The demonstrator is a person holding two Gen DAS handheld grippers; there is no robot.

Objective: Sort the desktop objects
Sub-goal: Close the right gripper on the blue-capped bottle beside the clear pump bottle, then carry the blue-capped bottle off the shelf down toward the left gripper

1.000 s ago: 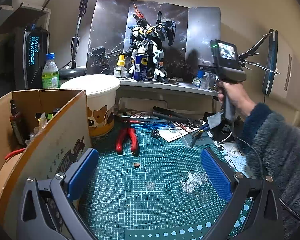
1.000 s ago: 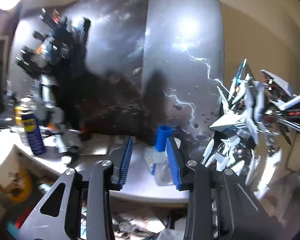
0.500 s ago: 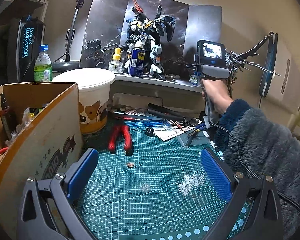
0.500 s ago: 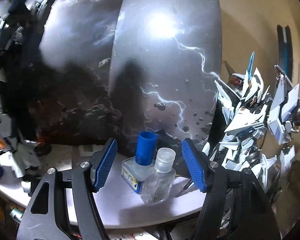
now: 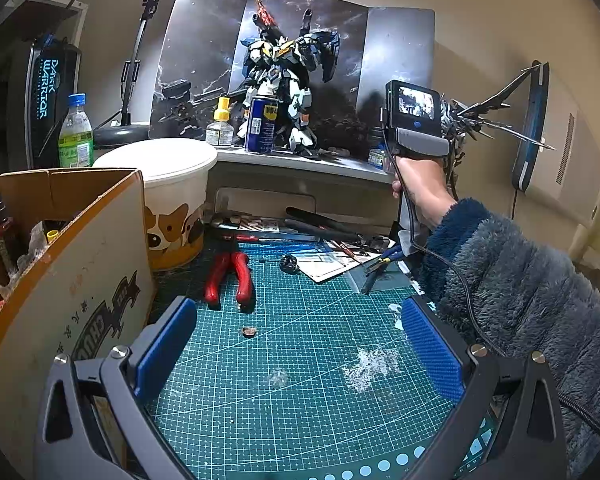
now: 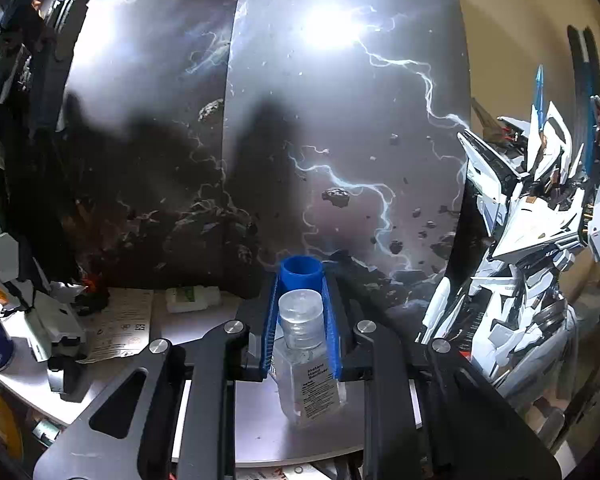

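My right gripper point(image 6: 302, 292) is on the raised shelf point(image 6: 204, 320), its jaws closing tight on a small clear hand sanitizer bottle point(image 6: 308, 384). Both blue pads press the bottle's cap and neck. A blue-capped bottle point(image 6: 301, 270) stands just behind it, between the fingertips. In the left wrist view a hand holds the right gripper's handle point(image 5: 416, 128) up at the shelf; its fingers are hidden there. My left gripper point(image 5: 296, 308) hovers open over the green cutting mat point(image 5: 300, 400) with nothing between its fingers.
A cardboard box point(image 5: 80, 264) with tools stands at the left beside a white bucket point(image 5: 168, 184). Red pliers point(image 5: 228, 276) and other tools lie at the mat's far edge. A WD-40 can point(image 5: 262, 124) and model robots point(image 6: 532, 240) crowd the shelf.
The right gripper moved forward over the two small bottles, spread its jaws wide, then shut on the clear bottle. The left gripper barely moved.
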